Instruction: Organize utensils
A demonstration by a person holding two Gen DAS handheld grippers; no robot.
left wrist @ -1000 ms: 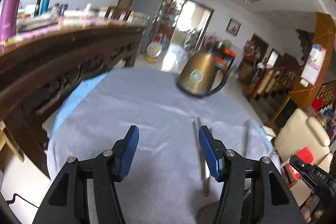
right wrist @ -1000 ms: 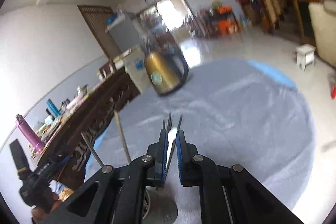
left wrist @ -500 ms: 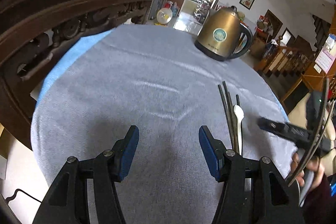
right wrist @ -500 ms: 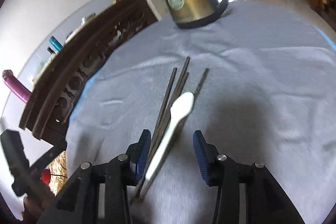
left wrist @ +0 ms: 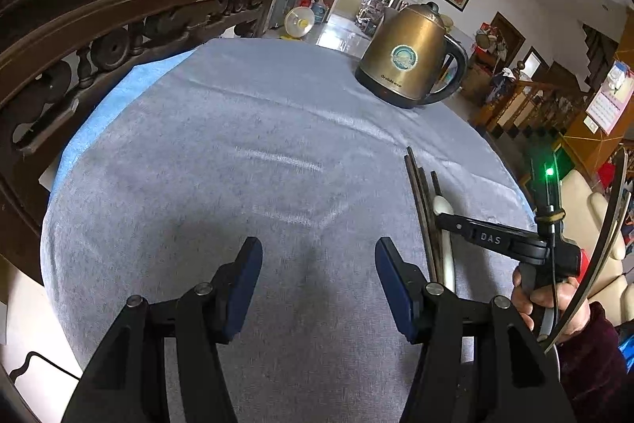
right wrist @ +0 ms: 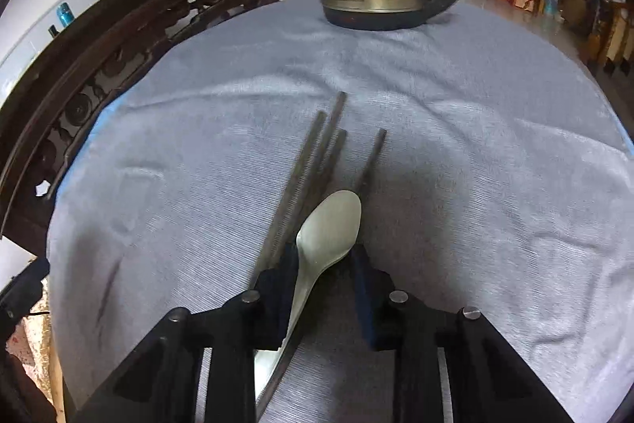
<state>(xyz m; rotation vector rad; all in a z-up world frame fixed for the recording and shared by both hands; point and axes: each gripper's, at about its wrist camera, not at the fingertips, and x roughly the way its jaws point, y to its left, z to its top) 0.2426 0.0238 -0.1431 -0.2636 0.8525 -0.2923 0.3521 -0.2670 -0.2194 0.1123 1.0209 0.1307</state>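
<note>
Closing our right hand-held gripper [right wrist: 323,264], jaws narrowing loosely around spoon [right wrist: 331,224] and chopsticks [right wrist: 317,153], we centre them; left hand-held gripper [left wrist: 319,272] gapes empty.

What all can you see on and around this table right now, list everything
Kettle: one, bronze with black handle, upright at the cloth's far edge.
Cloth: one, grey-blue, covering the round table.
Chopsticks: four, dark, lying loosely together on the cloth, tips toward the kettle.
Spoon: one, pale, lying over the chopsticks, bowl toward the kettle.
Carved wooden furniture: one, dark brown, along the table's left.
Left gripper: black with blue pads, open over bare cloth.
Right gripper: same make, jaws just been closing, spoon handle between them, not yet pinched.
Hand: one, holding the right gripper.
</note>
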